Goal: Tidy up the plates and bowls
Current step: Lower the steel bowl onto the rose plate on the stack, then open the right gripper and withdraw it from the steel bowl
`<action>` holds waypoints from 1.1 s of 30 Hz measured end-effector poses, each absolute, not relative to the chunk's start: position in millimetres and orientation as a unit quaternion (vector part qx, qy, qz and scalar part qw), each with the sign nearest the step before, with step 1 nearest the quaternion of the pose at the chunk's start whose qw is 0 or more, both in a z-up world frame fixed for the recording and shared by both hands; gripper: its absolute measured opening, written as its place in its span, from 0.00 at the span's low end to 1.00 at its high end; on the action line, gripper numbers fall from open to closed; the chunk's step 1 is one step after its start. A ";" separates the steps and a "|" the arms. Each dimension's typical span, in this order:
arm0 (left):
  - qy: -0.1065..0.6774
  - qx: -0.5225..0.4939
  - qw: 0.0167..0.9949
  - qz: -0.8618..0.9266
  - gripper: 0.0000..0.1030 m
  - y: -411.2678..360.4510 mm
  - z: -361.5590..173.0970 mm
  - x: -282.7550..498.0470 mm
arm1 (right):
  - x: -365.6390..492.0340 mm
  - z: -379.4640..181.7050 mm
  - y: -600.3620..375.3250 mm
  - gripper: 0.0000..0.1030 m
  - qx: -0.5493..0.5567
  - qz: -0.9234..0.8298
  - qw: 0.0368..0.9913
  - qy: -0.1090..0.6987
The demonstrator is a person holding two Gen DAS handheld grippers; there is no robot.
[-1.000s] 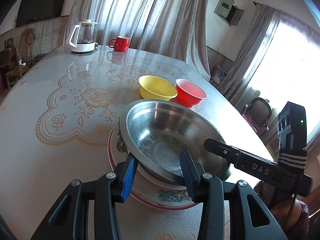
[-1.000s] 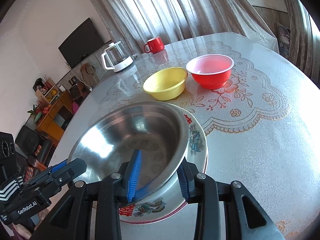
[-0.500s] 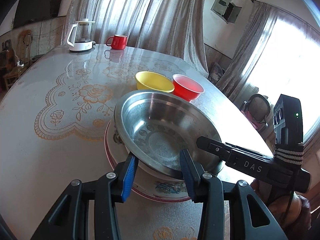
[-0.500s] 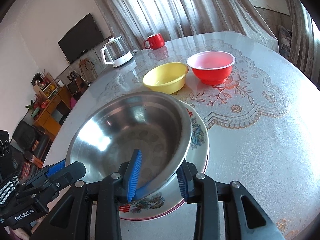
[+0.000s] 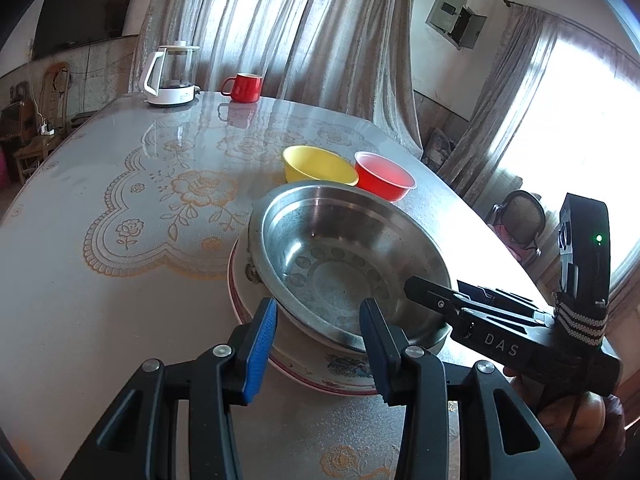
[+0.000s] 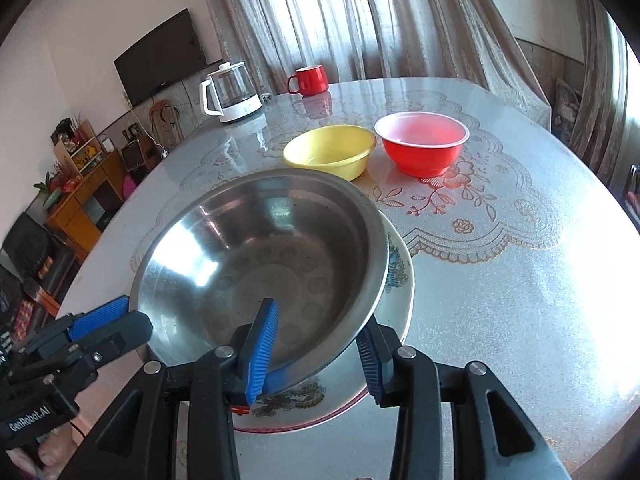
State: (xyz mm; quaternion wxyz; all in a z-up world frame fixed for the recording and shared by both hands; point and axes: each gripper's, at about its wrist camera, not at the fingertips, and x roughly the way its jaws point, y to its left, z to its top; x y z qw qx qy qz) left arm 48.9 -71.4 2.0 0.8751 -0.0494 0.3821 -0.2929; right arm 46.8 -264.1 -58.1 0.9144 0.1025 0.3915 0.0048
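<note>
**Steel bowl tilted on the patterned plate**

A dull, speckled steel bowl [image 6: 260, 264] with ringed dimples leans on a floral, red-rimmed plate [image 6: 400, 280] at the desk's [image 6: 500, 280] near edge. The right tool [image 6: 316, 350], jaws just widening, straddles its rim; the left tool [image 5: 316, 332] straddles the opposite rim; whether either pinches is unclear.

You've got a shiny, faintly speckled steel bowl [image 6: 260, 264] on a glazed, painted ceramic plate [image 6: 400, 276], glossy plastic yellow bowl [image 6: 330, 152] and red bowl [image 6: 422, 142] behind, all on a sheeny, finely textured lace-print desk [image 6: 500, 260], ribbed blue pads [image 6: 262, 350] gripping.
</note>
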 end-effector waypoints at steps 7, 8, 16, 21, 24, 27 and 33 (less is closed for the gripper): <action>0.388 -0.057 0.877 -0.277 0.41 -64.2 1.1 53.5 | 44.8 -55.1 -262.5 0.40 0.071 -0.013 0.922 0.381; 0.388 -0.057 0.878 -0.275 0.41 -63.8 1.6 54.4 | 44.3 -54.8 -262.4 0.40 0.068 -0.014 0.922 0.380; 0.386 -0.056 0.882 -0.263 0.42 -60.5 3.4 55.6 | 38.0 -49.6 -259.7 0.41 0.035 -0.033 0.930 0.364; 0.383 -0.054 0.885 -0.259 0.43 -60.0 4.7 55.2 | 35.5 -46.9 -260.4 0.42 0.025 -0.042 0.933 0.356; 0.385 -0.048 0.887 -0.252 0.43 -60.9 4.6 55.3 | 34.5 -45.9 -262.1 0.42 0.025 -0.045 0.934 0.354; 0.385 -0.029 0.892 -0.236 0.43 -63.6 4.9 55.2 | 33.1 -44.9 -264.9 0.42 0.030 -0.046 0.934 0.352; 0.379 -0.012 0.900 -0.216 0.43 -64.1 7.9 56.7 | 24.9 -38.4 -273.5 0.42 0.053 -0.040 0.940 0.336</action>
